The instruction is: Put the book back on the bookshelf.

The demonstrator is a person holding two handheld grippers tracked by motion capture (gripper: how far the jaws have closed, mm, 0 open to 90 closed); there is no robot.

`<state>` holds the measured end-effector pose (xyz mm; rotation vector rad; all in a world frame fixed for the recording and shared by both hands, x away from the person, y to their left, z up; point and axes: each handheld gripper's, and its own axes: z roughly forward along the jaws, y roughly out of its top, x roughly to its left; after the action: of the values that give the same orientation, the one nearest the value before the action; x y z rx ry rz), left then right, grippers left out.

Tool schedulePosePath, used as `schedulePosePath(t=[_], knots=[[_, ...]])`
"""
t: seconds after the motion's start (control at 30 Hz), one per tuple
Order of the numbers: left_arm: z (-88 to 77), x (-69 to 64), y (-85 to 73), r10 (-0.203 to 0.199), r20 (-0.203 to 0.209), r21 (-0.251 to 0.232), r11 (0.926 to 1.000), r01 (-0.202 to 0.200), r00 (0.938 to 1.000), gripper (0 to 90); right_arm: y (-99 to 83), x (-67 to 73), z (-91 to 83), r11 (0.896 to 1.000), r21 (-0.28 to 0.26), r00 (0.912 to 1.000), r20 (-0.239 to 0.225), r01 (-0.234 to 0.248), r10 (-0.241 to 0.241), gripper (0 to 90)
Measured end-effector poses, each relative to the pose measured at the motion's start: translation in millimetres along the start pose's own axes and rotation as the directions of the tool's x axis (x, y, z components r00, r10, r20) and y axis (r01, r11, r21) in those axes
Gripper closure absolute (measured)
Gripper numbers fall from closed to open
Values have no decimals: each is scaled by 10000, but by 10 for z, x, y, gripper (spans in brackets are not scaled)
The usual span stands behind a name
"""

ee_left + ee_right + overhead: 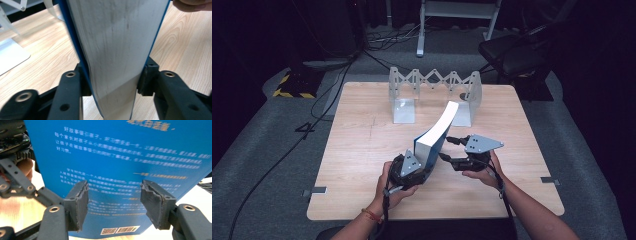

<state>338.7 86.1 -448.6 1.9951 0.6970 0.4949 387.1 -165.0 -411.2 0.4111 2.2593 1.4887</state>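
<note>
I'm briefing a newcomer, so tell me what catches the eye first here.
A blue-covered book stands on end near the middle of the wooden table, its pale page block bowing toward the far side. The left claw is clamped across its thickness, and the right claw faces its printed blue cover. Behind it stands a white folding rack.

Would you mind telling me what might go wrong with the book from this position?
1. The left claw grips the blue book only near its lower end, so the book, already bowed and leaning toward the rack, may sag or twist out.
2. The right claw is open at the back cover; if it closes carelessly, it could push the book sideways.
3. The expanding book rack stands close behind, so the book's top may knock it.
</note>
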Motion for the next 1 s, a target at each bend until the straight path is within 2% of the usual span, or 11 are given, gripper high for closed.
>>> schedulePosePath(t=[0.17, 0.2, 0.27, 0.3, 0.4, 0.43, 0.57, 0.63, 0.83, 0.87, 1.0], knots=[[-28, 101, -10, 202, 515, 71, 9998, -206, 9985, 594, -63, -108, -61, 10000, 43, 10000, 11, -78, 78, 376], [-52, 144, -22, 386, 854, 86, 9992, -395, 9956, 595, -128, -166, -96, 9998, 133, 9999, 48, -137, 136, 376], [-84, 176, -38, 472, 1167, 101, 9988, -487, 9920, 596, -195, -219, -115, 9992, 356, 9999, 7, -170, 170, 366], [-84, 176, -38, 472, 1167, 101, 9988, -487, 9920, 596, -195, -219, -115, 9992, 356, 9999, 7, -170, 170, 366], [-167, 244, -73, 845, 1784, 155, 9959, -887, 9803, 596, -363, -324, -120, 9962, 847, 9998, -81, -193, 200, 355], [-167, 244, -73, 845, 1784, 155, 9959, -887, 9803, 596, -363, -324, -120, 9962, 847, 9998, -81, -193, 200, 355], [-214, 325, -81, 971, 2271, 295, 9939, -1065, 9690, 596, -499, -407, -61, 9934, 1126, 9966, -776, -197, 286, 362], [-242, 380, -101, 895, 2544, 288, 9946, -1000, 9629, 595, -545, -430, -20, 9916, 1286, 9946, -1009, -109, 240, 380], [-361, 544, -172, 849, 3419, 302, 9944, -1012, 9359, 593, -589, -513, 86, 9920, 1123, 9874, -1399, -581, 737, 374], [-371, 557, -176, 833, 3517, 332, 9943, -1013, 9324, 592, -570, -511, 97, 9933, 1035, 9870, -1468, -511, 661, 374], [-377, 570, -171, 1014, 3651, 385, 9916, -1238, 9254, 588, -454, -468, 124, 9970, 748, 9803, -1942, -214, 356, 374]])
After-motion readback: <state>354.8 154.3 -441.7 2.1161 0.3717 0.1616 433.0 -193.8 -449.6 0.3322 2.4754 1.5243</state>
